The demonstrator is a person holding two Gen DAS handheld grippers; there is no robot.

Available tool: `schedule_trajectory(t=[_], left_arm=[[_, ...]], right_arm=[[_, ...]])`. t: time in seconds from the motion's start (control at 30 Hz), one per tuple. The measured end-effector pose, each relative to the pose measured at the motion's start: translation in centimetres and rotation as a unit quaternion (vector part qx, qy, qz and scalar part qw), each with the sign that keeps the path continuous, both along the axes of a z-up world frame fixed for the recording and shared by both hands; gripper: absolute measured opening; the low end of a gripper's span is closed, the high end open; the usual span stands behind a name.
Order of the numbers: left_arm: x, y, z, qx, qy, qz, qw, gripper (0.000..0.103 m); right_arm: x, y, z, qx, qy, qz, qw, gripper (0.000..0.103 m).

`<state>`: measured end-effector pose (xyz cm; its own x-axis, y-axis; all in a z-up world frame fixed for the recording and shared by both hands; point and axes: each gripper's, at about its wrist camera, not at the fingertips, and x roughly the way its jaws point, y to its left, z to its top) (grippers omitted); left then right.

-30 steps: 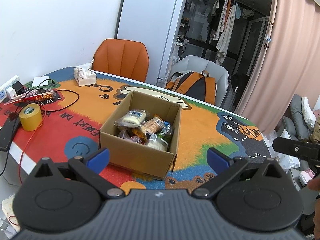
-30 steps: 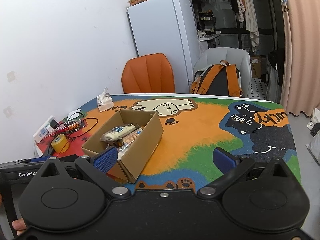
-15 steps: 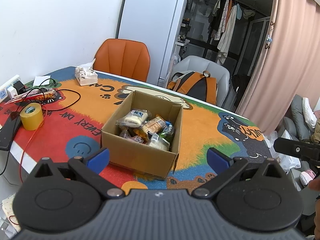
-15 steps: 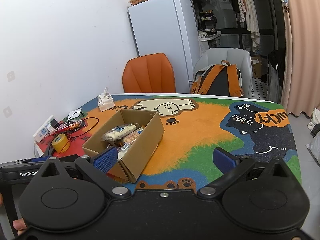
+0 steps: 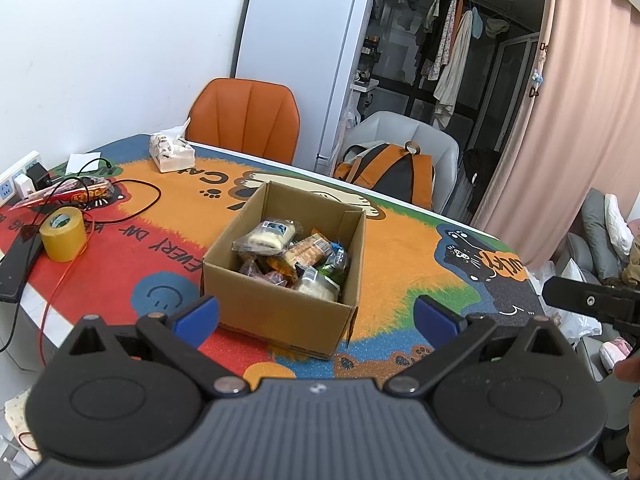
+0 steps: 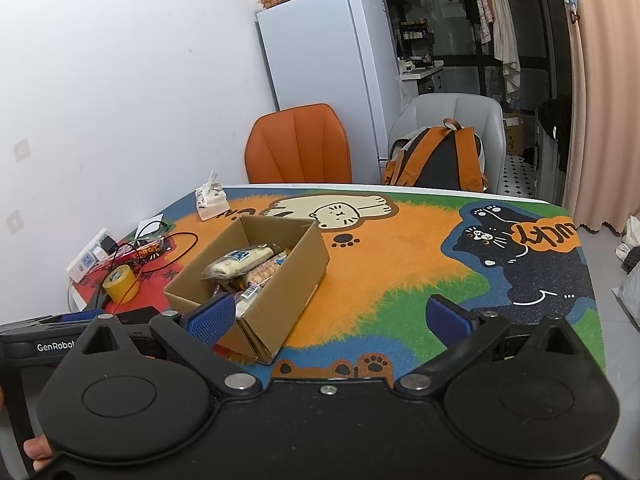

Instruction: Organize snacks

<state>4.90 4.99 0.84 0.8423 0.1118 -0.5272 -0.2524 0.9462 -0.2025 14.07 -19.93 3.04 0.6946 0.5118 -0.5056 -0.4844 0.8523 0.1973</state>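
Note:
An open cardboard box [image 5: 276, 304] [image 6: 296, 276] stands on the colourful cat-print table mat [image 5: 400, 256] [image 6: 400, 264]. Several wrapped snacks [image 5: 296, 252] [image 6: 240, 260] lie inside it, a pale bread packet on top. My left gripper [image 5: 316, 314] hovers open just before the box's near wall, with nothing between its blue pads. My right gripper [image 6: 326, 316] is open too, held right of the box's near corner above the mat. Part of the right gripper shows at the right edge of the left wrist view.
A yellow tape roll [image 5: 64, 234], tangled cables [image 5: 120, 200], a snack wrapper [image 5: 80, 192] and a power strip [image 5: 16, 180] crowd the table's left end. A tissue pack [image 5: 172, 154] lies at the back. An orange chair [image 5: 244, 120] and a grey chair with a backpack [image 5: 392, 172] stand behind.
Both views have shifted only slightly; the box sits a touch farther right in the left wrist view. Both grippers stay open.

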Motion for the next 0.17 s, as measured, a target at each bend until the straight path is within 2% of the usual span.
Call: schedule_trajectory(t=[0.17], left_arm=[[0.02,0.05,-0.03,0.000,0.001,0.000,1.0000,0.103]], right_arm=[[-0.01,0.03,-0.03,0.000,0.000,0.000,1.000,0.103]])
